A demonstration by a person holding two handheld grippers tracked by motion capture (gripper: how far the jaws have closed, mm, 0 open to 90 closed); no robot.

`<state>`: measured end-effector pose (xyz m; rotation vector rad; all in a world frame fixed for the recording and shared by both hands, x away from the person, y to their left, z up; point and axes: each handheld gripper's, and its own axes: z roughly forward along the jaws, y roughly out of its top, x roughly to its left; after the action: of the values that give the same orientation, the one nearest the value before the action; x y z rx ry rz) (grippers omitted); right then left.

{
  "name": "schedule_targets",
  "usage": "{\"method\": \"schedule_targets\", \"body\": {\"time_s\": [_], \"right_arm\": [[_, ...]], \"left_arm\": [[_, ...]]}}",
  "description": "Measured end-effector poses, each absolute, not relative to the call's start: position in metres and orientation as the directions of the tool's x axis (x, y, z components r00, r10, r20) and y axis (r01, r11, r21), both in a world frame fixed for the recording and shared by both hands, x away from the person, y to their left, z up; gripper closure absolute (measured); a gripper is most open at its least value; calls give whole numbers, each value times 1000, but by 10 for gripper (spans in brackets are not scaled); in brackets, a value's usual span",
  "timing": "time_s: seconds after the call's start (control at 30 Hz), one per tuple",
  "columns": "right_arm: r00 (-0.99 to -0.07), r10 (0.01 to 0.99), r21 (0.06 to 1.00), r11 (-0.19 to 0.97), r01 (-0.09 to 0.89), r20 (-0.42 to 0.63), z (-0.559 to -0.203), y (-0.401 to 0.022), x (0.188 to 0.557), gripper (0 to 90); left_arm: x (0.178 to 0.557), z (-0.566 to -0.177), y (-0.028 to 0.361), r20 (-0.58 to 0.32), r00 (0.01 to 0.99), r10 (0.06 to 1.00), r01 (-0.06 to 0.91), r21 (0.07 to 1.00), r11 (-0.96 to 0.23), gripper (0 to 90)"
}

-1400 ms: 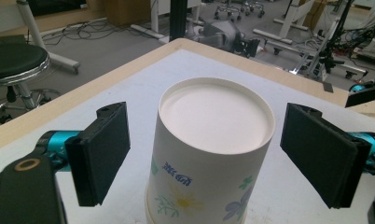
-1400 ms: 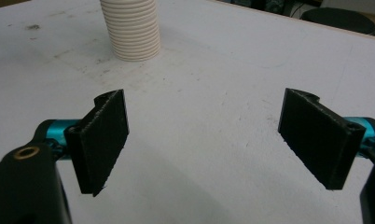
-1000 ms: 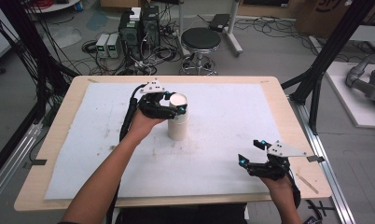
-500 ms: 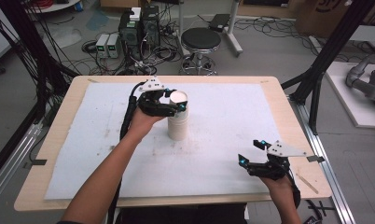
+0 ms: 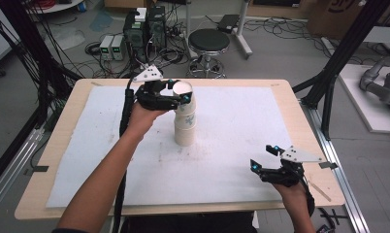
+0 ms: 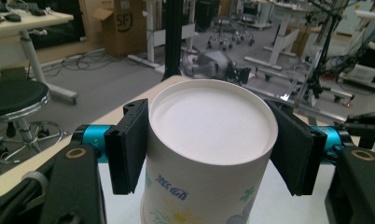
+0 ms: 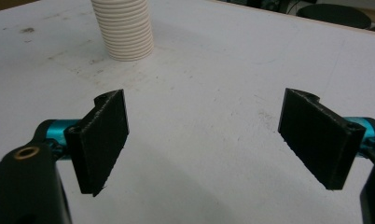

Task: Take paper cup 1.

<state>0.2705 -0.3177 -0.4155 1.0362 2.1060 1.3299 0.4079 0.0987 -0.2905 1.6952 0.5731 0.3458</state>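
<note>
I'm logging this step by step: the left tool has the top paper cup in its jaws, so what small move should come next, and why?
Probably lift straight up. The left tool has just been closing and its pads press both sides of the upside-down top cup, which sits nested on the stack of cups. The right tool rests open and apart, so nothing steadies the stack against sideways pulls.

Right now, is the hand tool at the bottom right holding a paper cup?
No, the right gripper has its black fingers wide apart over the bare white table cover.
</note>
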Motion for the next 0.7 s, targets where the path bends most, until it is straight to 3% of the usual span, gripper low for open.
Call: {"method": "schedule_targets", "body": {"time_s": [0.4, 0.7], "right_arm": [[-641, 767, 900, 270, 342, 13, -412, -308, 268, 164], [-652, 757, 903, 246, 351, 47, -411, -307, 270, 163]], "left_arm": [[388, -264, 129, -123, 828, 548, 156, 988, -14, 340], [356, -272, 150, -119, 833, 540, 158, 987, -26, 340]]}}
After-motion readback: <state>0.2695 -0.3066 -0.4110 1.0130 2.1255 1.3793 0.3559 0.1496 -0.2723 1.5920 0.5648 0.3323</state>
